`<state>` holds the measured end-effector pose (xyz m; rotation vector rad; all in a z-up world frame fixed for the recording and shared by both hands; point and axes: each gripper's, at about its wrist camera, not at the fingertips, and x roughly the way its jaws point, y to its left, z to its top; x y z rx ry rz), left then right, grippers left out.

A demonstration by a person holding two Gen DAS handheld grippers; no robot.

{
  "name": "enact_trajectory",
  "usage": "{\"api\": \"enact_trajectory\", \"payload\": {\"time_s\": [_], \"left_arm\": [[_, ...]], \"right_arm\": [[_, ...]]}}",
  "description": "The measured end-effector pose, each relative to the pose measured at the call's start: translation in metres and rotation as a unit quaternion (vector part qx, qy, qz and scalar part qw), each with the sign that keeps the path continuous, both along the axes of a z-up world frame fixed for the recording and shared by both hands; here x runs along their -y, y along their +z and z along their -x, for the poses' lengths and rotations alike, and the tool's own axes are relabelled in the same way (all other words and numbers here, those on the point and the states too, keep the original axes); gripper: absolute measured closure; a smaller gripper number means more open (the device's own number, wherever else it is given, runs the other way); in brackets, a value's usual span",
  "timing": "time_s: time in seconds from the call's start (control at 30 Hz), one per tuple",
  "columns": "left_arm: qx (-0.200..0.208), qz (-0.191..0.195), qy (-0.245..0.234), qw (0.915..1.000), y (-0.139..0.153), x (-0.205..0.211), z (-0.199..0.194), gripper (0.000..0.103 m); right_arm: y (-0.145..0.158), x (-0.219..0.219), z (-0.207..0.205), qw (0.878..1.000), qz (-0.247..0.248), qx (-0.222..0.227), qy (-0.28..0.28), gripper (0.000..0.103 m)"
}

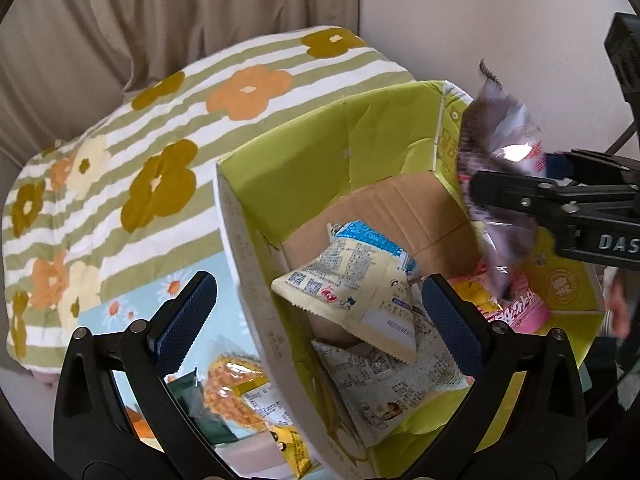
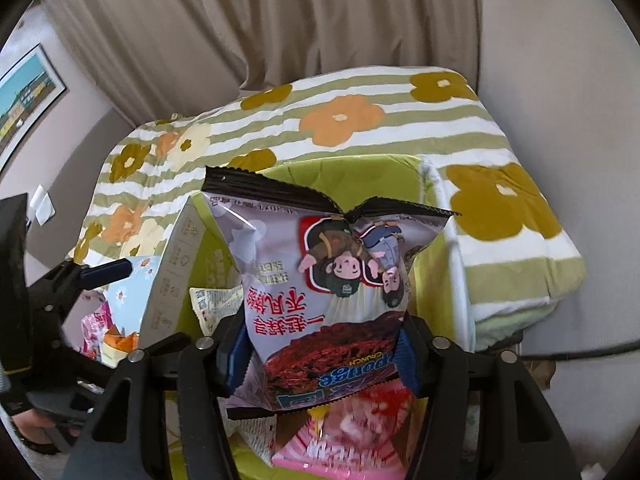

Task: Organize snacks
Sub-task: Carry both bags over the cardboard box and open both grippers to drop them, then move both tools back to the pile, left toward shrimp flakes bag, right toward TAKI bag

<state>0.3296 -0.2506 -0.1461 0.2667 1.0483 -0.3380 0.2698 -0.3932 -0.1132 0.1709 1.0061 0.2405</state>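
The green carton (image 1: pixel 352 148) sits open on the flowered quilt (image 1: pixel 120 152) as the collecting bin, which would explain why both grippers point down over its mouth. The left gripper (image 1: pixel 316 312) has its jaws spread wide and empty, with a cream packet (image 1: pixel 352 292) lying loose below and between them, tilted on other wrappers inside the carton (apparently just let go there). The right gripper (image 2: pixel 320 348) has the lilac sponge-crunch bag (image 2: pixel 320 280) between its blue pads, the bag standing upside down above the carton; whether the pads press on it or have slackened I cannot tell. A pink packet (image 2: pixel 340 448) lies underneath. The bags are glossy, crinkled film with serrated seams; the carton is stiff corrugated board with bare brown flaps (image 1: pixel 400 216). More snacks (image 1: pixel 236 384) wait outside it.
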Motion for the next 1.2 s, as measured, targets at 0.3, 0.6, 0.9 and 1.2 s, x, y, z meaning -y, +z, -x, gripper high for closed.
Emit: {"api": "enact_trajectory", "payload": {"time_s": [0.3, 0.6, 0.9, 1.2], "left_arm": [[-0.006, 0.029, 0.017, 0.9994, 0.005, -0.016, 0.012, 0.001], [0.027, 0.028, 0.034, 0.9987, 0.037, -0.030, 0.036, 0.001], [0.054, 0.035, 0.070, 0.9955, 0.075, -0.072, 0.084, 0.001], [0.072, 0.036, 0.134, 0.9877, 0.100, -0.161, 0.142, 0.001]], "right_arm": [[0.007, 0.003, 0.020, 0.999, -0.027, 0.030, 0.005, 0.000], [0.044, -0.006, 0.043, 0.998, -0.019, 0.059, 0.019, 0.000], [0.083, -0.044, 0.078, 0.994, -0.006, 0.088, 0.058, 0.000], [0.111, -0.111, 0.117, 0.986, -0.006, 0.117, 0.117, 0.000]]}}
